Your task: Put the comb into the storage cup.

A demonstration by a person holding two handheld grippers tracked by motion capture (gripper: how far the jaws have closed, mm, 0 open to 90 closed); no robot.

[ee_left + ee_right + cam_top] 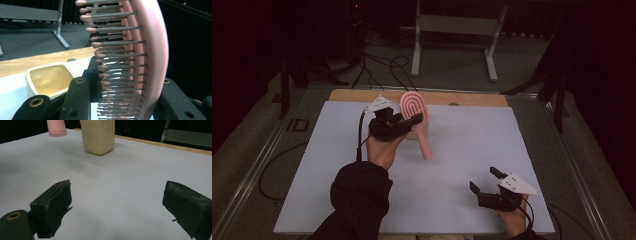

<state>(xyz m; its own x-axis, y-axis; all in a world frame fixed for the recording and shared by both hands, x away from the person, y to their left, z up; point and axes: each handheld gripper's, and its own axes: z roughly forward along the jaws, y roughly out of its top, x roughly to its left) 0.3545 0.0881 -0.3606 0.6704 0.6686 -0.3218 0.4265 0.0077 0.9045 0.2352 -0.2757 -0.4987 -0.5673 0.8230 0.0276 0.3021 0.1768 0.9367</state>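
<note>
A pink hairbrush [414, 106] is held up over the far middle of the white mat, handle [426, 149] slanting down toward me. My left gripper [411, 120] is shut on its oval head. In the left gripper view, the bristles [117, 65] stand between the jaws of the left gripper [127, 100]. A cream cup [413, 134] stands on the mat just behind the brush, partly hidden; its open top [48, 80] looks empty. My right gripper [483, 179] rests at the front right, open and holding nothing. From the right gripper [117, 205], the cup [98, 136] and the handle's tip [57, 127] lie ahead.
The white mat [462, 150] covers a wooden tabletop whose bare strip [462, 99] shows at the far edge. Beyond it a metal stand [454, 30] and cables [377, 65] sit on the floor. Dark tripod legs [557, 95] flank the table.
</note>
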